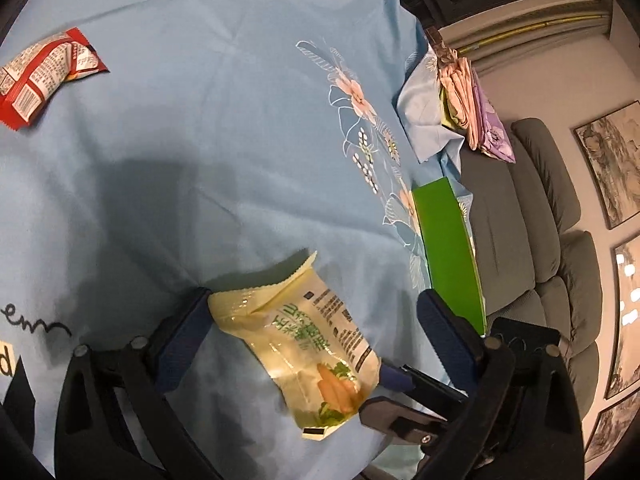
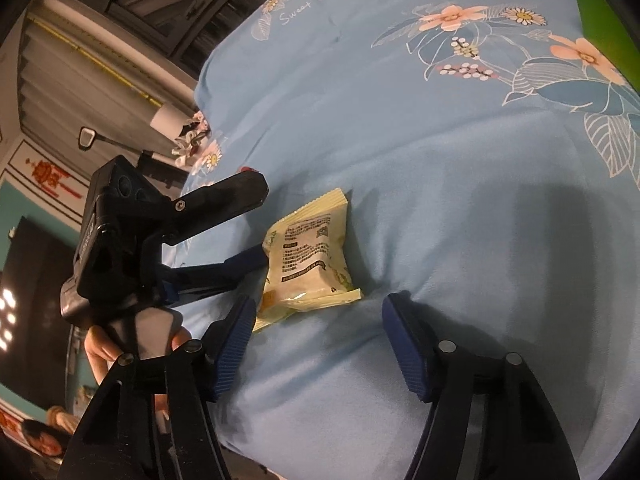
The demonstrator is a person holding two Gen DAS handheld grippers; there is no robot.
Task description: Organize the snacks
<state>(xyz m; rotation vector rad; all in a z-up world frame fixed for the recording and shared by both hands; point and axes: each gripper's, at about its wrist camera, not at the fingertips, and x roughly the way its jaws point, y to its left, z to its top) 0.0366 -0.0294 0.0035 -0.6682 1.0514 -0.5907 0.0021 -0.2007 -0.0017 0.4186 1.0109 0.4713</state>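
A pale yellow snack packet [image 1: 296, 352] lies flat on the light blue floral bedsheet [image 1: 224, 152]. My left gripper [image 1: 316, 320] stands open around it, one blue pad beside the packet's top corner, the other well clear on the right. In the right wrist view the same packet [image 2: 308, 260] lies just ahead of my right gripper [image 2: 320, 320], which is open with only sheet between its fingers. My left gripper [image 2: 262, 222] comes in from the left there, its lower finger against the packet. A red snack packet [image 1: 44, 76] lies far off at the upper left.
A flat green box [image 1: 448, 252] lies at the bed's right edge, also seen as the green box [image 2: 600, 32]. Folded fabrics [image 1: 468, 100] are stacked beyond it. A grey sofa [image 1: 532, 220] stands past the edge. A hand [image 2: 100, 348] holds the left gripper's handle.
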